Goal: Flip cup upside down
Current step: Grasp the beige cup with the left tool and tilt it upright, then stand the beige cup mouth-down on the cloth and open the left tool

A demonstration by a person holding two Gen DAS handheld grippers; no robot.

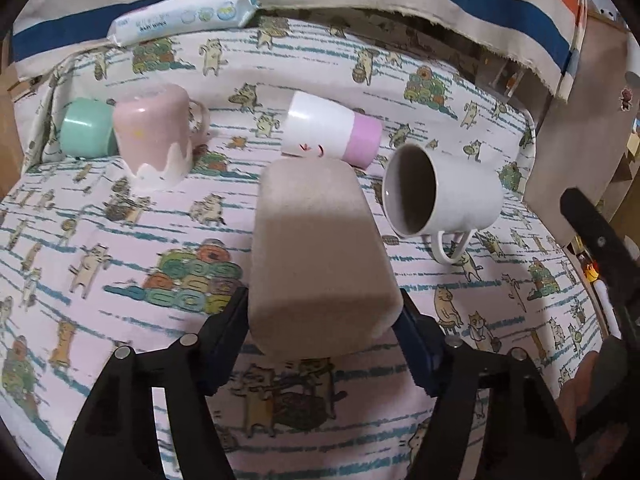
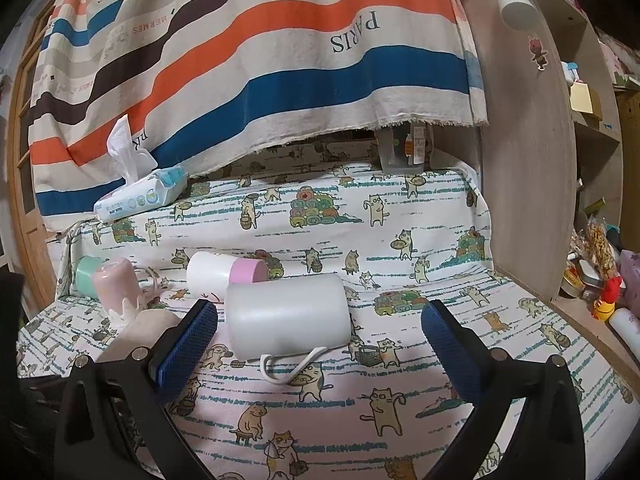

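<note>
My left gripper (image 1: 322,320) is shut on a beige cup (image 1: 316,248), held base-forward above the cat-print cloth; the cup also shows at the left of the right wrist view (image 2: 136,334). A white mug (image 1: 444,196) lies on its side with its handle down and its mouth toward the left camera; in the right wrist view it (image 2: 286,316) lies just ahead of my right gripper (image 2: 320,332), which is open and empty. A white and pink cup (image 1: 332,130) lies on its side behind. A pink cup (image 1: 154,136) stands upside down at the left.
A mint green cup (image 1: 86,128) lies behind the pink one. A pack of wet wipes (image 1: 184,16) sits at the back edge. A striped cloth (image 2: 260,60) hangs behind. A wooden panel (image 2: 524,160) and cluttered shelves stand at the right.
</note>
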